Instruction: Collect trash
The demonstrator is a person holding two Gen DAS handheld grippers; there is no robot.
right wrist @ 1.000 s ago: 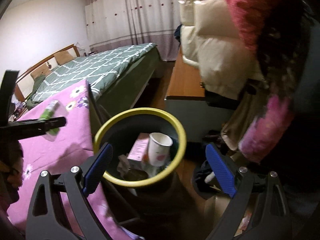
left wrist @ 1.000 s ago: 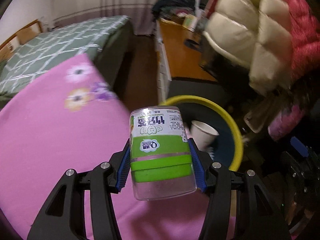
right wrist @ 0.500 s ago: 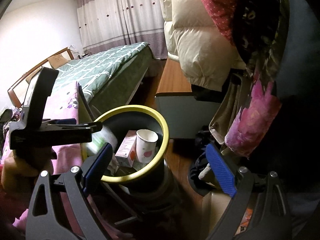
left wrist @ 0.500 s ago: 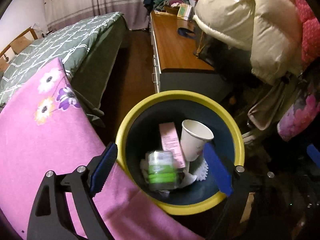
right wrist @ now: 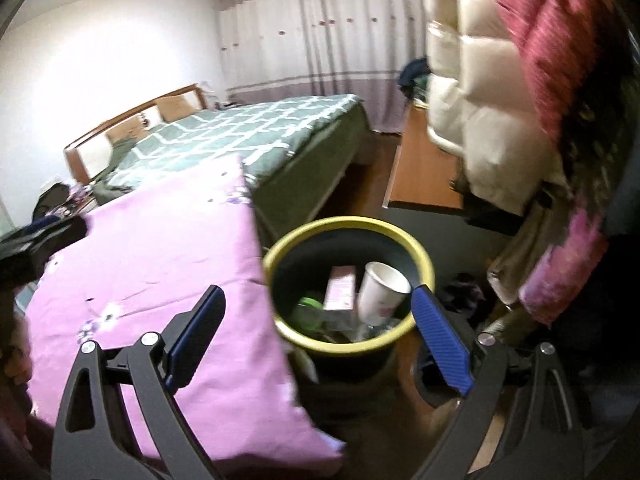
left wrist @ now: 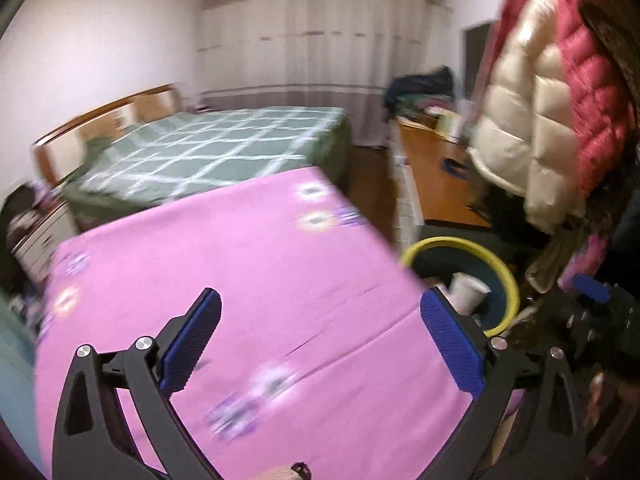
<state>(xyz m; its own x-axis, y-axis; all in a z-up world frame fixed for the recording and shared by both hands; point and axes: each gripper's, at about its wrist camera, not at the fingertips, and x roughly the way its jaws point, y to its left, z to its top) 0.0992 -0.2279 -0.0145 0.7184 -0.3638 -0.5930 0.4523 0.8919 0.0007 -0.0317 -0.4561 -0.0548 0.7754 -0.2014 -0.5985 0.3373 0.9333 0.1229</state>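
Observation:
A dark bin with a yellow rim (right wrist: 348,222) stands on the floor beside the pink flowered cloth (right wrist: 160,256). In it lie a green-labelled can (right wrist: 308,310), a pink box (right wrist: 340,290) and a white paper cup (right wrist: 380,292). My right gripper (right wrist: 317,292) is open above the bin's near side, holding nothing. My left gripper (left wrist: 320,294) hovers over the pink cloth (left wrist: 248,264); its jaws are opening and nothing is between them. In the left wrist view the bin (left wrist: 508,276) and the cup (left wrist: 466,292) sit to the right of its right finger.
A bed with a green checked cover (left wrist: 224,152) lies behind the cloth. A wooden desk (right wrist: 424,176) stands behind the bin. White and red puffer coats (right wrist: 492,112) hang close on the right. Dark clutter lies on the floor right of the bin (right wrist: 464,292).
The left gripper let the green-labelled can drop into the bin, then swung back left and up over the pink cloth with its jaws spreading. The right gripper shifted slightly.

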